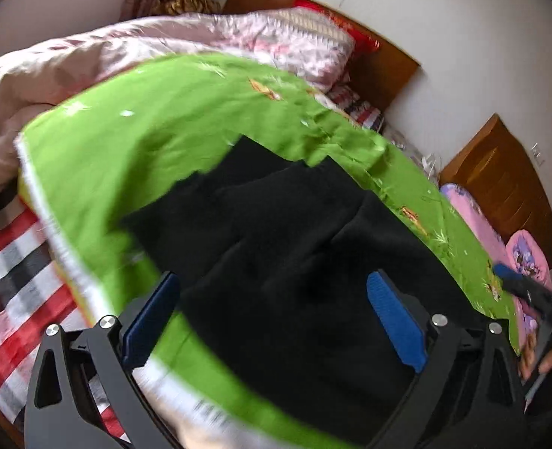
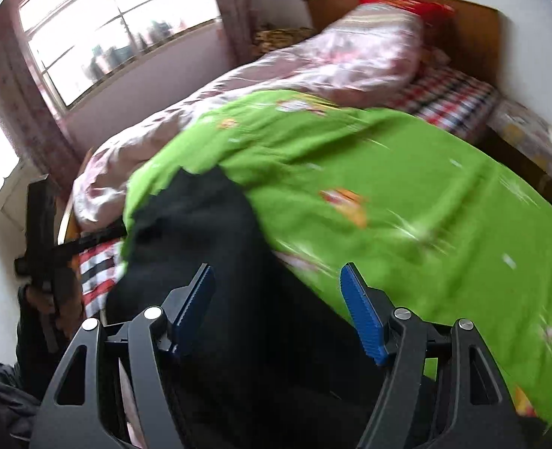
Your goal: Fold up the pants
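Observation:
Black pants (image 1: 287, 247) lie spread on a green quilt (image 1: 156, 127) on the bed, and show in the right wrist view (image 2: 208, 232) too. My left gripper (image 1: 272, 299) is open above the near part of the pants, its blue pads wide apart and holding nothing. My right gripper (image 2: 278, 299) is open over the near edge of the pants where cloth meets the green quilt (image 2: 407, 187). The right gripper (image 1: 530, 292) also shows at the right edge of the left wrist view. Both views are blurred.
A pink quilt (image 1: 88, 60) is bunched at the far side of the bed. A red, white and black striped sheet (image 1: 14, 262) lies under the quilts. A wooden headboard (image 2: 474, 30), a window (image 2: 115, 18) and a pink cushion (image 1: 527, 254) are around the bed.

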`<state>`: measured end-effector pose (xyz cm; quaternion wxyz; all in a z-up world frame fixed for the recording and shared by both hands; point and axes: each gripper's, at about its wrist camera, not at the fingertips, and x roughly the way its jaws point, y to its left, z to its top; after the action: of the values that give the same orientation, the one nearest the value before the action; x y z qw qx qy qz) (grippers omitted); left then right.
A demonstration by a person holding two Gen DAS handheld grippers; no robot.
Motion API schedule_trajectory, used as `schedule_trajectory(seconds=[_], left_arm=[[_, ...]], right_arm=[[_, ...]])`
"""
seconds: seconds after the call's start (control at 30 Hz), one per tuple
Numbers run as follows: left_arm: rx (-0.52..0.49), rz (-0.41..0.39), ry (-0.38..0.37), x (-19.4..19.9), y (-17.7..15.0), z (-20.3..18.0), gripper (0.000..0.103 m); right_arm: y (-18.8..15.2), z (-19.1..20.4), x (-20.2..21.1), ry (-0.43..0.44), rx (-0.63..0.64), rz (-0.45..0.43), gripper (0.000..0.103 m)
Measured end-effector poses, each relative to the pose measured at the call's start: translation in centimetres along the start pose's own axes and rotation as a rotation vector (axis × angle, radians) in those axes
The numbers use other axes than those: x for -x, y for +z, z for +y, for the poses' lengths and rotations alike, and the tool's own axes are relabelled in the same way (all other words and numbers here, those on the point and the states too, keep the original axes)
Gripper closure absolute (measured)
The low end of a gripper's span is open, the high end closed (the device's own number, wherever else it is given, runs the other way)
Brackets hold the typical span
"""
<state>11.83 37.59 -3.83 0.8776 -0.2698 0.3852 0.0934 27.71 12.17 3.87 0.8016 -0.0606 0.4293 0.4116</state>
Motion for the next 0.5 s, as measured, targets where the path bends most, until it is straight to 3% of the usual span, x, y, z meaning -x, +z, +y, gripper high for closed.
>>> schedule_trajectory(seconds=[0.07, 0.2, 0.23, 0.27, 0.3, 0.33, 0.37, 0.4, 0.5], left_arm=[[0.004, 0.031, -0.007, -1.5, 0.8, -0.6, 0.02], [-0.016, 0.031, 0.063, -3.1, 1.6, -1.5, 0.029], [-0.016, 0.021, 0.064, -2.9, 1.6, -1.4, 0.039], [-0.027, 0.005, 0.053, -2.8, 1.4, -1.6, 0.057], [-0.042, -0.008, 0.058, -2.5, 1.3, -1.8, 0.063], [-0.056, -0.028, 0.094, -2.2, 1.3, -2.0, 0.093], [-0.074, -0.045, 0.112, -1.9, 1.2, -2.1, 0.098], [-0.075, -0.065, 0.065, -1.1, 1.1, -2.1, 0.098], [-0.095, -0.133, 0.035, 1.5, 1.0, -2.8, 0.098]], right_arm=[[-1.3, -0.9, 0.5, -0.003, 0.01, 0.02, 0.034], [-4.0, -1.3, 0.0, 0.005, 0.076, 0.102, 0.034], [-4.5, -1.1, -0.4, -0.005, 0.092, 0.119, 0.035], [-5.0, -0.8, -0.7, -0.014, 0.105, 0.129, 0.037], [-5.5, -0.8, -1.0, -0.02, 0.121, 0.135, 0.042], [-5.8, -0.6, -1.2, -0.019, 0.136, 0.133, 0.045], [-6.0, -0.2, -1.2, -0.014, 0.155, 0.129, 0.052], [-6.1, 0.1, -1.2, -0.008, 0.17, 0.129, 0.058], [-6.6, 1.5, -1.5, -0.028, 0.256, 0.165, 0.058]])
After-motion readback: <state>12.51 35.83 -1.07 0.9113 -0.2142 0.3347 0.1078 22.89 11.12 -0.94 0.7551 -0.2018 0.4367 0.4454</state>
